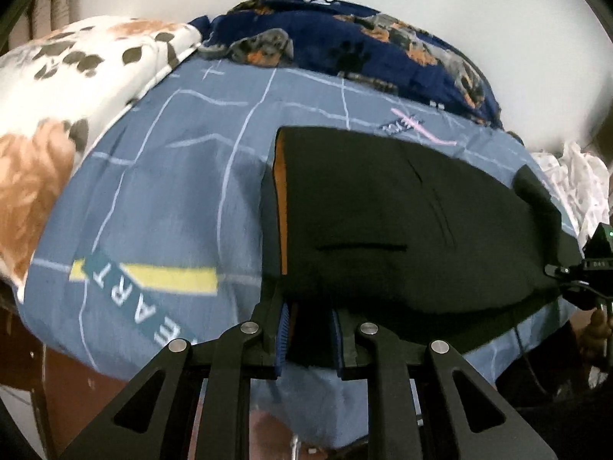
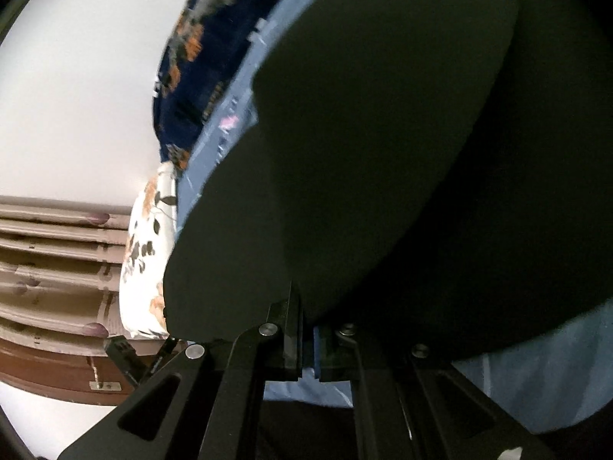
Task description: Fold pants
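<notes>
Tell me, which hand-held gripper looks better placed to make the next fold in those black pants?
Probably the left hand-held gripper: its view shows it shut on the near edge of the black pants, which lie across the blue bedsheet. The right hand-held gripper is shut too, but the dark cloth blocks its view.

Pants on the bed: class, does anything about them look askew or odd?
Yes. The black pants have a flap turned up at their right edge, and an orange lining peeks out along the left edge.
</notes>
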`<state>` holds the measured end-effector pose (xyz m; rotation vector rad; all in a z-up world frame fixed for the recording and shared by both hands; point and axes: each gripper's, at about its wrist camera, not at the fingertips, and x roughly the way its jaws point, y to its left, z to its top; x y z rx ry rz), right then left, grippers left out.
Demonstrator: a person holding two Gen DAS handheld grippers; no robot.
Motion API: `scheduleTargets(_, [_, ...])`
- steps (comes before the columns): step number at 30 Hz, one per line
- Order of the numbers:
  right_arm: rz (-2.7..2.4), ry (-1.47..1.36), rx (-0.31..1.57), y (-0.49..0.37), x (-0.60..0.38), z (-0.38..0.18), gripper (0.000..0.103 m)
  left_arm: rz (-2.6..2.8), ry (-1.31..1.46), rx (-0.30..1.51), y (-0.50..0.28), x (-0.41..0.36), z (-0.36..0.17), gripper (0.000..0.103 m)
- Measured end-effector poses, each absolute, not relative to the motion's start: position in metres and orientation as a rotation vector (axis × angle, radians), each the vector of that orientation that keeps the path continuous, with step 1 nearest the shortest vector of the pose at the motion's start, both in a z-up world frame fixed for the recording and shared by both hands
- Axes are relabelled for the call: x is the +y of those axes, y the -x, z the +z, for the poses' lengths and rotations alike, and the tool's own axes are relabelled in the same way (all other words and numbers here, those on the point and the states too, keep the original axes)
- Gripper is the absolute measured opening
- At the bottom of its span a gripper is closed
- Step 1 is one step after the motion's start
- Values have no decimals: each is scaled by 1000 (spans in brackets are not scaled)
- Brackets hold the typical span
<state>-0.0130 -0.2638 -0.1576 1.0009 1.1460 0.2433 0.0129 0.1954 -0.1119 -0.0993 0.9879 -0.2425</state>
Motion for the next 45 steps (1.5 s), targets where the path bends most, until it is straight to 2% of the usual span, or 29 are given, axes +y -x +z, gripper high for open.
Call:
scheduleTargets(10, [230,-996,1181,25,-259,-171,4,-178,44,987,3,197,-118,20])
scheduleTargets(18, [241,-998,1185,27,-257,-171,4,-16,59,920,25,228,-81,23])
scheduleTargets(22, [252,-992,1188,31,-257,-169,4,-45,15,850,27,210,-57,24])
scheduleTargets(24, [259,-997,1191,32,-259,-172,4,-102,-15,849,19,185,-52,28])
scheduleTargets(26, [264,-1014,1192,32,-260,-174,4,-190,-15,861,9,157,-52,37])
scheduleTargets(29, [275,-994,1187,34,-259,-171,5,-289,-29,876,-2,119,-61,40])
scheduleTargets(32, [298,-1001,1167,33,-262,-172,8,-368,-137,924,-13,81,-88,40])
scheduleTargets(36, [353,-972,1117,33,-267,-163,11,-413,-117,1004,-23,71,-112,40])
scheduleTargets(38, [379,-999,1077,31,-279,-161,16,-416,-75,1029,-26,74,-118,40])
scheduleTargets(40, [388,-1025,1028,27,-299,-159,25,-415,-53,1040,-25,75,-123,40])
scheduleTargets(45, [358,-1040,904,12,-360,-151,33,-412,-64,1043,-22,73,-126,40])
